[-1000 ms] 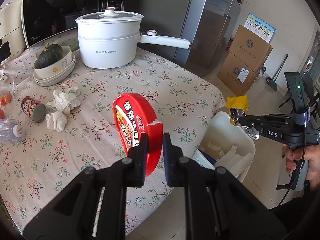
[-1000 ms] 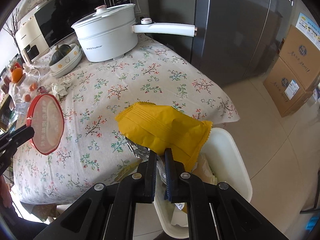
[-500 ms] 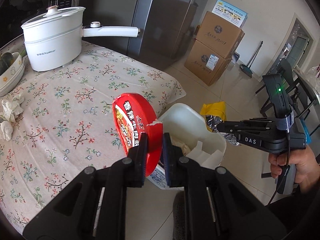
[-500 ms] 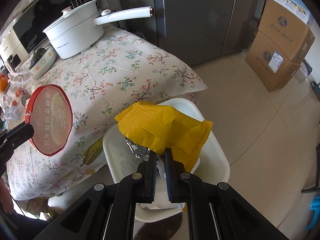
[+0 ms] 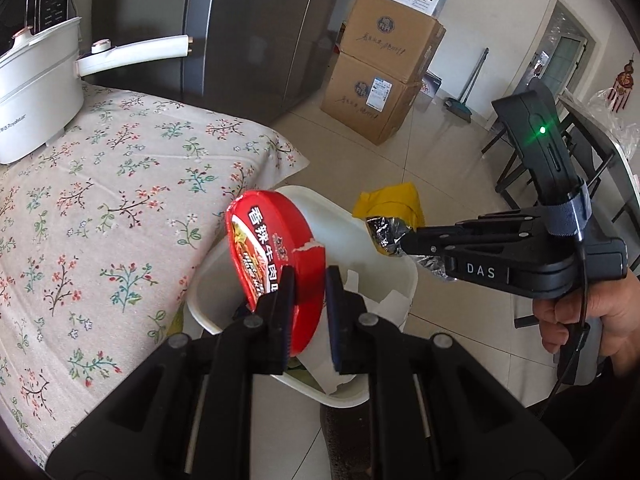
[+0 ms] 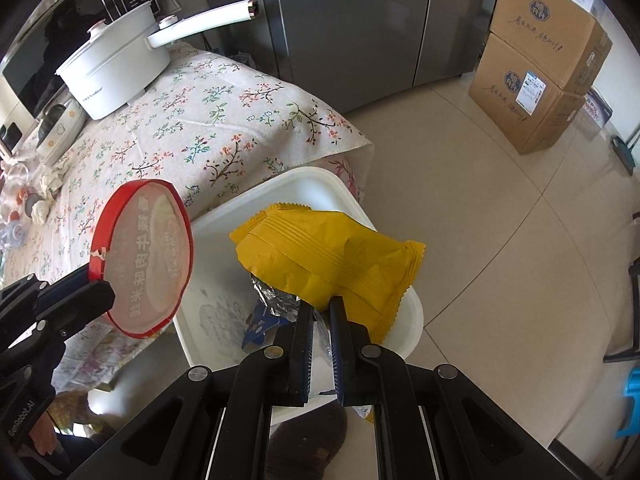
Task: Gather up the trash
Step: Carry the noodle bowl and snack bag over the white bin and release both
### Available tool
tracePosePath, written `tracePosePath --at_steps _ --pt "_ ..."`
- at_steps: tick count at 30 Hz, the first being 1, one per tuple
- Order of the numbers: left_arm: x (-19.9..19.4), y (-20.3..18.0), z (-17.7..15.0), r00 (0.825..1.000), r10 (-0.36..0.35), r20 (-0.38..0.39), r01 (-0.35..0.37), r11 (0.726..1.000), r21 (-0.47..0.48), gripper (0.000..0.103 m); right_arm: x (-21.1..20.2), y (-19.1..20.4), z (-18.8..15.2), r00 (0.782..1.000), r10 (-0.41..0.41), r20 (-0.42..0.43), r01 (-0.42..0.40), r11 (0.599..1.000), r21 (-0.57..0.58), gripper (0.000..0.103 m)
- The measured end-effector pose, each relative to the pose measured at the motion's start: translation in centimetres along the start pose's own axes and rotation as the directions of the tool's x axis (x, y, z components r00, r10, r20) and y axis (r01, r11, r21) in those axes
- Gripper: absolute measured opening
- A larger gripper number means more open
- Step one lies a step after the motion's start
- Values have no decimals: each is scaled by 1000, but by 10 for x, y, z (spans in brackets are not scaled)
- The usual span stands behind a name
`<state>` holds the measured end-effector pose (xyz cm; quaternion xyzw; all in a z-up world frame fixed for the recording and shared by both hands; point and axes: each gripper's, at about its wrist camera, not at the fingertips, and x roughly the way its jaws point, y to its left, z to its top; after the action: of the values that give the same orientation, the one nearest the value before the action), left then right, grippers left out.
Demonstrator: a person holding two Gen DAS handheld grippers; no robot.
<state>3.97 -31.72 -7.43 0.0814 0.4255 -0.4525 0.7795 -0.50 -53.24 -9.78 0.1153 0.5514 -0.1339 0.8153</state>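
Observation:
My left gripper [image 5: 307,312] is shut on a red instant-noodle lid [image 5: 272,256] and holds it over the near rim of a white trash bin [image 5: 384,256]. The lid also shows in the right wrist view [image 6: 144,256], its pale underside facing me. My right gripper [image 6: 321,340] is shut on a yellow snack wrapper [image 6: 332,256] with a foil lining, held above the open bin [image 6: 312,184]. In the left wrist view the right gripper [image 5: 404,240] comes in from the right with the wrapper [image 5: 390,204] at its tip. Paper scraps lie inside the bin.
The bin stands on the tile floor by the corner of a table with a floral cloth [image 5: 100,200]. A white pot [image 6: 116,64] with a long handle sits on it. Crumpled tissues [image 6: 50,176] lie further left. Two stacked cardboard boxes [image 5: 384,80] stand by the wall.
Both grippers have swung from over the table to over the bin, each still holding its item. The bin is now closer and more central in both views.

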Motion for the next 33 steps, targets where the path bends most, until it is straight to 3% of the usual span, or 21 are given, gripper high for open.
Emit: tracePosePath --at_steps 11,12,15,22,30,31,33 --pt "26 1 0 1000 23 -20 -22 999 30 17 2 -10 -2 1000 -4 -9 4 1000 14 9" --pt "26 1 -2 999 46 -22 -45 998 31 24 2 -10 -2 1000 -6 -10 6 1000 14 9" --pt "23 8 -4 995 103 -13 -103 995 15 62 3 -10 -2 1000 -9 -13 9 1000 13 9" --pt "7 25 -6 987 159 -4 -159 987 1 72 4 -5 -1 1000 -10 -17 11 1000 6 9" --pt "-12 45 -14 977 215 -7 -215 976 -10 75 4 10 3 1000 -2 -20 2 1000 -16 11" --pt "-15 48 -15 975 221 -6 -221 975 -13 76 4 12 3 1000 3 -24 -3 1000 -16 15" --pt "-21 53 -16 972 234 -3 -234 972 -17 77 3 16 4 999 13 -30 -13 1000 -15 32"
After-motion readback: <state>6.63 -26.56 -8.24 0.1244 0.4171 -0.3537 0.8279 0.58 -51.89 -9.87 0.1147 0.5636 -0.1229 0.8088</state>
